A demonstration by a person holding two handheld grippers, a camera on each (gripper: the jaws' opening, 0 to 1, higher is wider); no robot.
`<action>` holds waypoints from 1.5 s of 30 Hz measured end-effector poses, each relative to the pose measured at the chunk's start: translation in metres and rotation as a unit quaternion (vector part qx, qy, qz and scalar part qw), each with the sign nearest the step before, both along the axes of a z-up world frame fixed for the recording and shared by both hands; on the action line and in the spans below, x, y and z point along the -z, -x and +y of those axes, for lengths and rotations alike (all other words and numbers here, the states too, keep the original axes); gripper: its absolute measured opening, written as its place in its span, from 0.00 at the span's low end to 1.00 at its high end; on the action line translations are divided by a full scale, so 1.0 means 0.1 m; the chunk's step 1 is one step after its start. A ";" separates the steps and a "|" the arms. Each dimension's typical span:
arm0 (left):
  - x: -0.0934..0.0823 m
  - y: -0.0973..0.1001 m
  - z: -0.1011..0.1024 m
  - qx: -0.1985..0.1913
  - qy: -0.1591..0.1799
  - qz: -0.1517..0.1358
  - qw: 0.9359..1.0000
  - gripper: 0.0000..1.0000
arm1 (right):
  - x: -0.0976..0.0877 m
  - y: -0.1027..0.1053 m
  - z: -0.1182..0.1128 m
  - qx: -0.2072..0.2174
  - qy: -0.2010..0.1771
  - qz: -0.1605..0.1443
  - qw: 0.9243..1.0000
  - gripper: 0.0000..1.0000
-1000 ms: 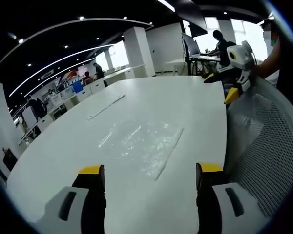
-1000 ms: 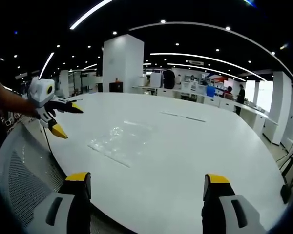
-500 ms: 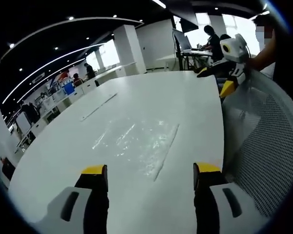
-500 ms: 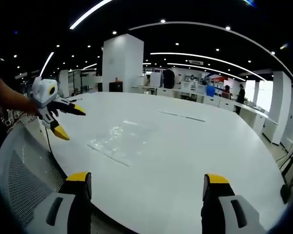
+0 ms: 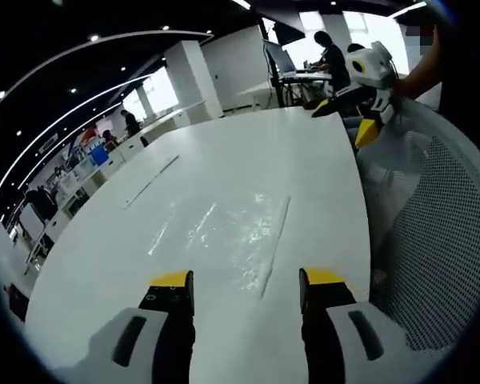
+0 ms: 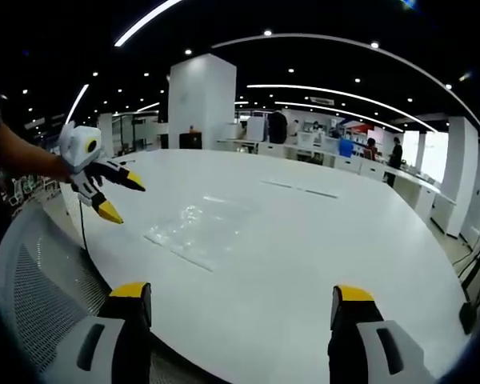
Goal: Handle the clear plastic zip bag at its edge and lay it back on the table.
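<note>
Clear crinkled zip bag (image 5: 228, 234) flat on white table (image 5: 128, 240), both grippers spread, empty

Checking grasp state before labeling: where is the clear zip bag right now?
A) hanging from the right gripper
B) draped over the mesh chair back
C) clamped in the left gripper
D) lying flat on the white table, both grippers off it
D: the clear zip bag lies flat on the white table, ahead of the open left gripper; the right gripper is open too and apart from it.
</note>
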State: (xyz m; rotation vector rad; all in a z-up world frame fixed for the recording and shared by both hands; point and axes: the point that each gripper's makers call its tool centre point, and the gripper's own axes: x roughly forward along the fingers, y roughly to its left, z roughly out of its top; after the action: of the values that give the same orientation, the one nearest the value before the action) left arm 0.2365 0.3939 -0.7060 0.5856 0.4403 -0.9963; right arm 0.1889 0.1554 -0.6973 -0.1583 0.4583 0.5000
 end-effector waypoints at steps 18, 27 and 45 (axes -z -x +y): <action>0.28 -0.03 -0.12 0.083 -0.069 0.012 0.994 0.42 | 0.05 0.00 -0.04 0.004 0.002 0.009 1.000 0.89; 0.38 -0.07 -0.12 0.103 -0.092 0.016 0.990 0.34 | 0.05 0.00 -0.04 0.006 0.002 0.012 1.000 0.87; 0.52 -0.10 -0.14 0.135 -0.125 0.030 0.982 0.23 | 0.03 0.02 -0.03 0.008 0.000 0.011 1.000 0.84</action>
State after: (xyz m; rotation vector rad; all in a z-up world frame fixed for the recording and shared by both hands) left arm 0.2468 0.3794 -0.7583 0.8600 0.5538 -1.2290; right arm 0.1874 0.1523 -0.7008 -0.1501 0.4813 0.4865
